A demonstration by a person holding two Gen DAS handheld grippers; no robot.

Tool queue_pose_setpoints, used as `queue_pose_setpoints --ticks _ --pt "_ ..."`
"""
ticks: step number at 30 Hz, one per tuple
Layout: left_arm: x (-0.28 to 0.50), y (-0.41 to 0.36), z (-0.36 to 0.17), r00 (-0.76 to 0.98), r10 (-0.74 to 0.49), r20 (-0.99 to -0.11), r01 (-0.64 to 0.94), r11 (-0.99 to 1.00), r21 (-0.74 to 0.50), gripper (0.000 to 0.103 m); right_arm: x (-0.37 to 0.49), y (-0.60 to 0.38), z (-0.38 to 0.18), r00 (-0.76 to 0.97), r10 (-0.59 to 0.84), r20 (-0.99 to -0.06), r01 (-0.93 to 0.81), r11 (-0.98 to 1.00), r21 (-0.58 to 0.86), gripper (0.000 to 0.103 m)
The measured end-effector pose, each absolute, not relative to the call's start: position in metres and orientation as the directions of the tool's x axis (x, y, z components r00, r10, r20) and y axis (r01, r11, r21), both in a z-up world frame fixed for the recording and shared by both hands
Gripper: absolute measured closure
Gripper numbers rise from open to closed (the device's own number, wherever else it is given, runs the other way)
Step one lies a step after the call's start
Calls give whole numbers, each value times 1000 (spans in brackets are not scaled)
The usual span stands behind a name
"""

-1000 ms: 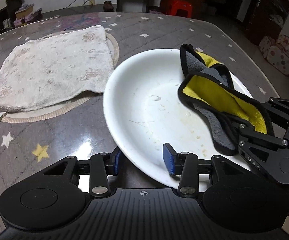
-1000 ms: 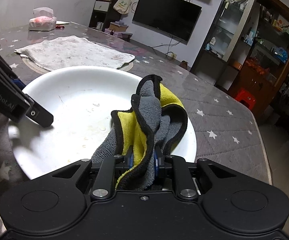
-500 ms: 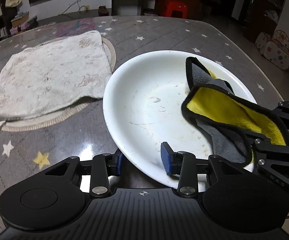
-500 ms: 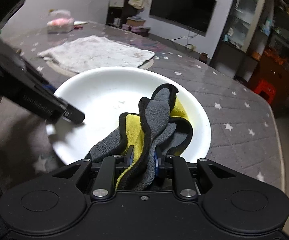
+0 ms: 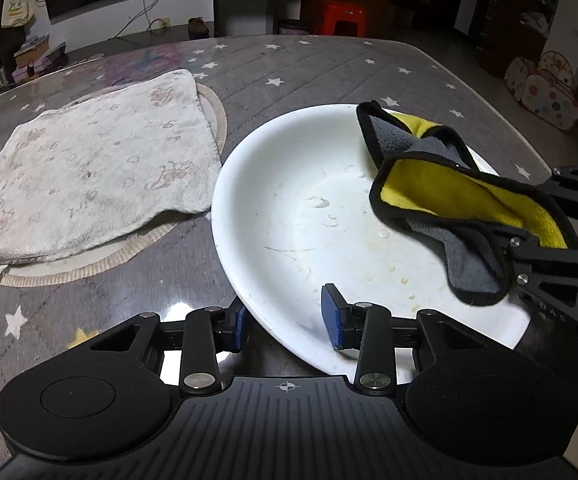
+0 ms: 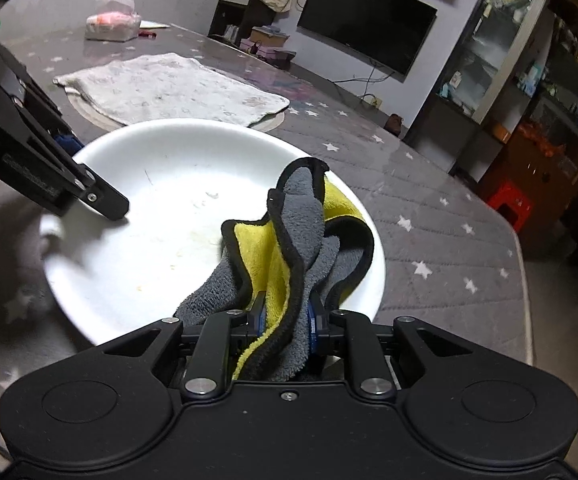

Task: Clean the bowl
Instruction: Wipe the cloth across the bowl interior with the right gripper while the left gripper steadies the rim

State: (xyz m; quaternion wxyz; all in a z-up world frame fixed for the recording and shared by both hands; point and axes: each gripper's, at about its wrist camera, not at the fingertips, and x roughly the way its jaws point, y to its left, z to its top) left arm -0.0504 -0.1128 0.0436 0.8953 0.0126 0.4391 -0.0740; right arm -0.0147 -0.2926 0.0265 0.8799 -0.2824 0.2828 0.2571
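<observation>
Left wrist view: I am straddling the near rim of the white bowl (image 5: pixel 309 216), lower centre of frame, with the left gripper (image 5: pixel 287 322), its jaws parted and not clamping. At right, my right gripper (image 6: pixel 285 318) is pinching the yellow-grey cloth (image 5: pixel 449 188). Risk: with the rim unclamped, a wiping push could slide or tip the bowl.

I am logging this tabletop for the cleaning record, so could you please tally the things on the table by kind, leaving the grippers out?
Bowls: 1, the white bowl.
Cloths: 2, the yellow and grey cloth and the pale towel.
Mats: 1, the round mat under the towel.
Tissue packs: 1, the tissue pack at the far edge.
Total: 5.
</observation>
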Motion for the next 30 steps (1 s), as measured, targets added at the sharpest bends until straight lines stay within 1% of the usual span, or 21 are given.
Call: queue_pose_setpoints --ticks 9,13,17,23,30 --pt "-48 -112 43 601 -125 -789 152 987 -41 64 2 -288 25 751 259 -608 -609 628 -484 84" --pt "-47 -113 43 602 -125 -789 152 987 -40 64 10 -284 25 767 249 -591 -597 612 -518 84" --pt "-47 -110 43 600 -125 -790 158 987 -35 63 9 -285 24 765 248 -595 -596 624 -506 84" --pt "-48 -112 43 601 -124 -790 160 987 -32 63 -4 -290 27 737 257 -625 -614 641 -461 84" --pt "-48 -112 43 599 -127 -791 170 985 -29 63 -15 -296 39 676 288 -678 -650 667 -364 83"
